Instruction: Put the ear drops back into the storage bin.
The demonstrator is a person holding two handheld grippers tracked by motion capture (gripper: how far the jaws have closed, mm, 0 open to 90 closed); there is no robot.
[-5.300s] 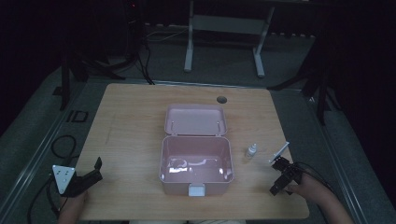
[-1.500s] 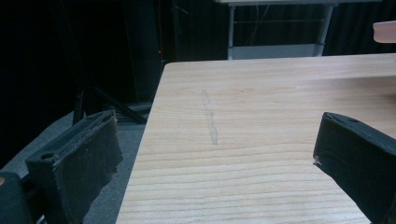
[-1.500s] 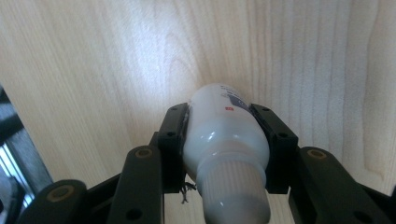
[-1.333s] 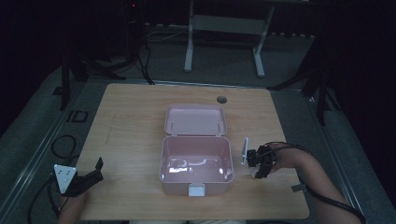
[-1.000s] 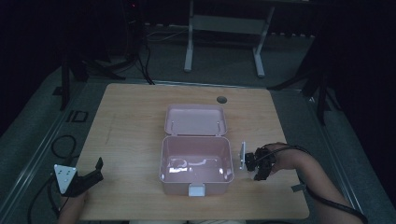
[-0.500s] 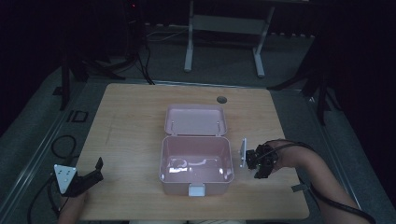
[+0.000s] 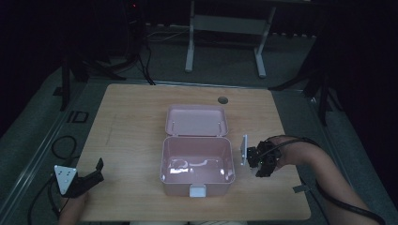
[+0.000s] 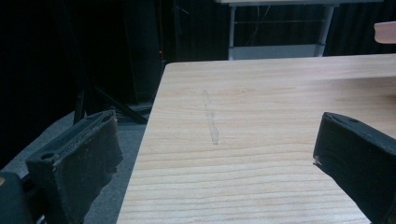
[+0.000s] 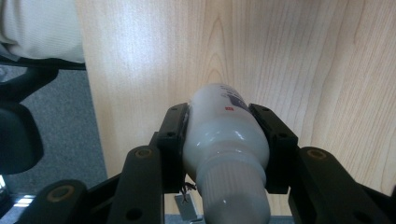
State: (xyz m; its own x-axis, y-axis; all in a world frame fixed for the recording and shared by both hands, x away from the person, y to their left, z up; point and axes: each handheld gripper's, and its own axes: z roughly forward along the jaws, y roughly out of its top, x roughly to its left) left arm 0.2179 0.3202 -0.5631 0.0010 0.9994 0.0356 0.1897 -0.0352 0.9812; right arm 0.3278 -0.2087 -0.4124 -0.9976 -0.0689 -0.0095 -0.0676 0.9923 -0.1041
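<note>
At the lower left of the high view, the left gripper (image 7: 96, 171) is being held by a hand at the near-left corner of the wooden table (image 7: 131, 122). In the left gripper view its jaws are being kept wide apart, with nothing but bare tabletop (image 8: 261, 140) between them (one pad at each bottom corner of that frame).

At the centre of the high view, an open pink box (image 7: 197, 180) is being shown with its lid (image 7: 196, 121) laid back toward the top of the frame; something pale and glossy is lying inside, too unclear to name. A small round hole (image 7: 222, 100) is being seen in the table above the lid.

To the right of the box, just beside its right wall, the right gripper (image 7: 256, 159) is being held by a hand (image 7: 281, 152) whose forearm is coming in from the lower right. In the right gripper view, a small white bottle (image 9: 226, 149) is being clamped between the black jaws (image 9: 226, 140), its ribbed cap toward the bottom of the frame and its base pointing toward the table. The bottle is being held clear of the tabletop.
</note>
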